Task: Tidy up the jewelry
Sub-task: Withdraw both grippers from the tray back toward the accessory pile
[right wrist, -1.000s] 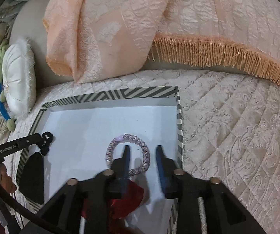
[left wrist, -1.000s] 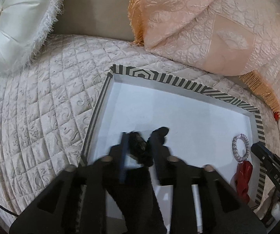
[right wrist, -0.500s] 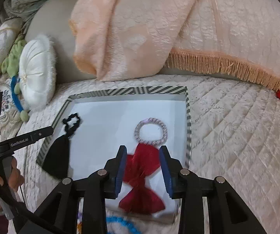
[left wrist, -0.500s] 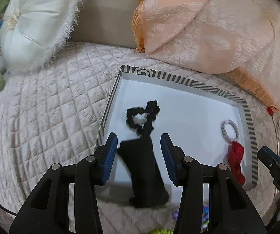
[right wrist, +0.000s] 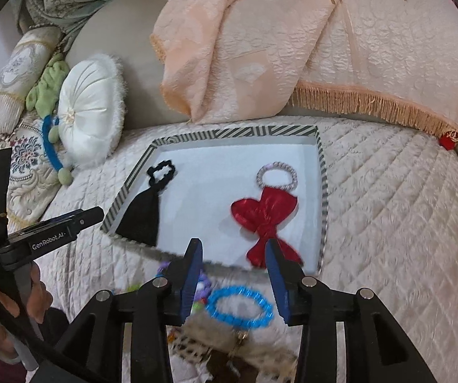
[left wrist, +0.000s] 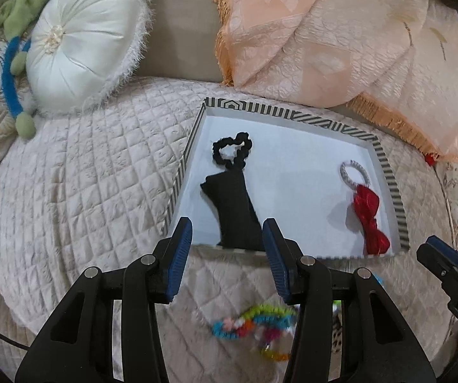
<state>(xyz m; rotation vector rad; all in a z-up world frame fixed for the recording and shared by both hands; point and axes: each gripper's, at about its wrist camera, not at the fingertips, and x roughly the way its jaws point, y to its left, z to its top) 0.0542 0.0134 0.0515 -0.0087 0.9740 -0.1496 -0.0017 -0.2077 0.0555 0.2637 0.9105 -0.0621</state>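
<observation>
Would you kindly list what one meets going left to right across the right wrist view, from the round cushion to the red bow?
White round cushion → black tassel piece → striped tray → red bow piece.

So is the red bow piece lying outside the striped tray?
No, the red bow piece lies on the white floor inside the striped tray, on its right side, across from the black piece.

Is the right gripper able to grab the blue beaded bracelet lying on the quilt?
Probably yes. The blue beaded bracelet lies uncovered on the quilted bedspread, just beyond the right gripper, whose empty jaws are opening.
</observation>
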